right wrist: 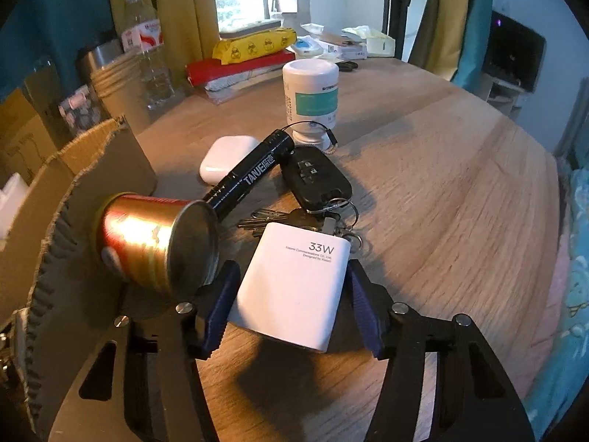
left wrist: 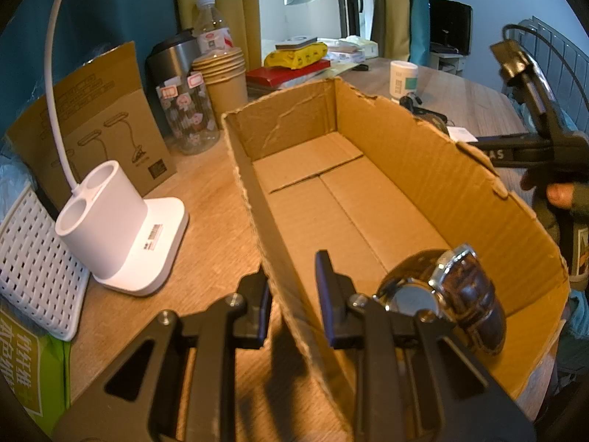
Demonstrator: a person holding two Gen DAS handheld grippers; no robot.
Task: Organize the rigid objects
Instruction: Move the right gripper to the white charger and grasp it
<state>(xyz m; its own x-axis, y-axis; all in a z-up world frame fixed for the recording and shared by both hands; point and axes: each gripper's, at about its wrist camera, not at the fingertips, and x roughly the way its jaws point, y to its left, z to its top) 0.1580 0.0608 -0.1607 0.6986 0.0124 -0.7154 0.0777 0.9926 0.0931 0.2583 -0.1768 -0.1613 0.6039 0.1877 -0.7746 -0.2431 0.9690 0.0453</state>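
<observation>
An open cardboard box (left wrist: 423,169) stands on the wooden table. A wristwatch with a brown leather strap (left wrist: 452,294) lies in its near corner. My left gripper (left wrist: 292,294) straddles the box's near wall, one finger inside and one outside, with a small gap on each side of the wall. My right gripper (right wrist: 291,294) has its blue fingers on both sides of a white 33W charger (right wrist: 294,287), which is tilted above the table. Beyond it lie keys with a car fob (right wrist: 314,180), a black flashlight (right wrist: 250,176), a white earbud case (right wrist: 226,158), a red-gold can (right wrist: 154,243) and a white jar (right wrist: 311,99).
A white lamp base (left wrist: 121,228), a white basket (left wrist: 33,269), paper cups (left wrist: 222,77), a patterned jar (left wrist: 187,114), a steel canister and a water bottle (left wrist: 211,25) stand left of the box. Books and packets lie at the table's far end (right wrist: 254,55). The box's wall (right wrist: 73,221) is just left of the can.
</observation>
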